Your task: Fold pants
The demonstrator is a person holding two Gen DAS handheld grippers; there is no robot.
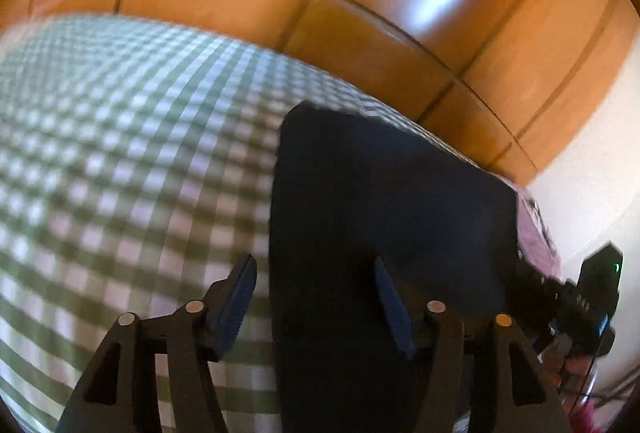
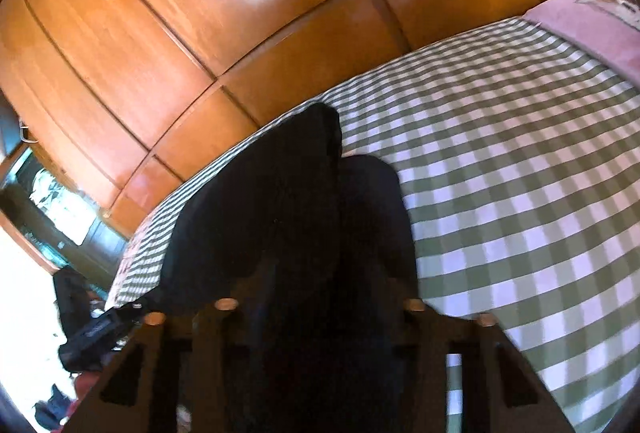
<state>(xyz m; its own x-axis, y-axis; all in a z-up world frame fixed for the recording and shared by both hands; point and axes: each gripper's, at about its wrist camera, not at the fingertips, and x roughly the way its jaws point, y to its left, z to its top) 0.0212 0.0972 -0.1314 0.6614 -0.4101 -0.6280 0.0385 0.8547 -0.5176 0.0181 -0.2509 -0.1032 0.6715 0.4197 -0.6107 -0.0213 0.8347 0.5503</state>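
Dark pants (image 1: 380,213) lie on a green-and-white checked bedspread (image 1: 120,153). My left gripper (image 1: 316,285) is open just above them. Its left blue pad (image 1: 240,297) is over the checked cloth and its right pad (image 1: 392,305) over the pants, so the garment's left edge runs between them untouched. In the right wrist view the pants (image 2: 280,201) are bunched into a raised fold and fill the gap of my right gripper (image 2: 320,273), which is shut on them. Its fingertips are hidden in the dark cloth. The right gripper's black body (image 1: 580,297) shows at the pants' right side.
Glossy wooden wardrobe panels (image 2: 200,33) stand just behind the bed's far edge. A pink pillow (image 2: 592,29) lies at the bed's right end. Dark bags and clutter (image 2: 72,297) sit on the floor at the left. A white wall (image 1: 592,153) is at the right.
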